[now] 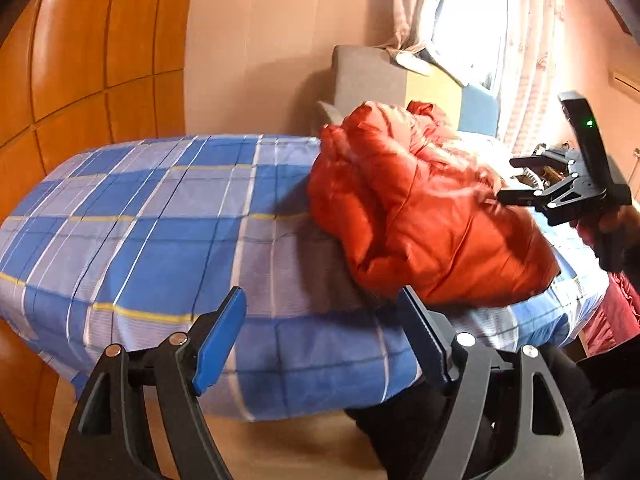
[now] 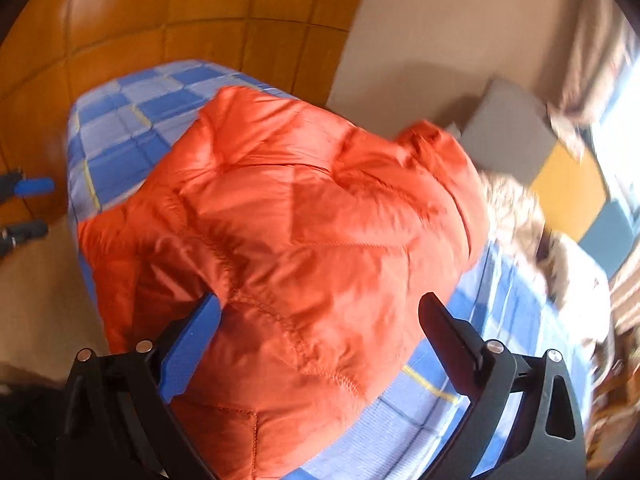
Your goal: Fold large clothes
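Observation:
An orange puffy quilted jacket (image 1: 424, 216) lies bunched on a bed with a blue plaid sheet (image 1: 160, 240). My left gripper (image 1: 320, 296) hovers at the bed's near edge. It is open with nothing between its blue pads, and its right finger is close to the jacket's lower edge. My right gripper (image 1: 508, 180), held by a hand, reaches over the jacket's right side. In the right wrist view the jacket (image 2: 304, 208) fills the middle, and my right gripper (image 2: 320, 300) stands wide open just above it, without pinching it. The left gripper (image 2: 38, 207) shows at the far left, beside the bed (image 2: 120, 120).
A wooden wardrobe (image 1: 92, 60) stands behind the bed's left end. A padded headboard in grey, yellow and blue (image 2: 560, 176) and a curtained bright window (image 1: 472, 16) are at the right. Something beige and furry (image 2: 516, 208) lies beyond the jacket. Red cloth (image 1: 616, 312) hangs at the right edge.

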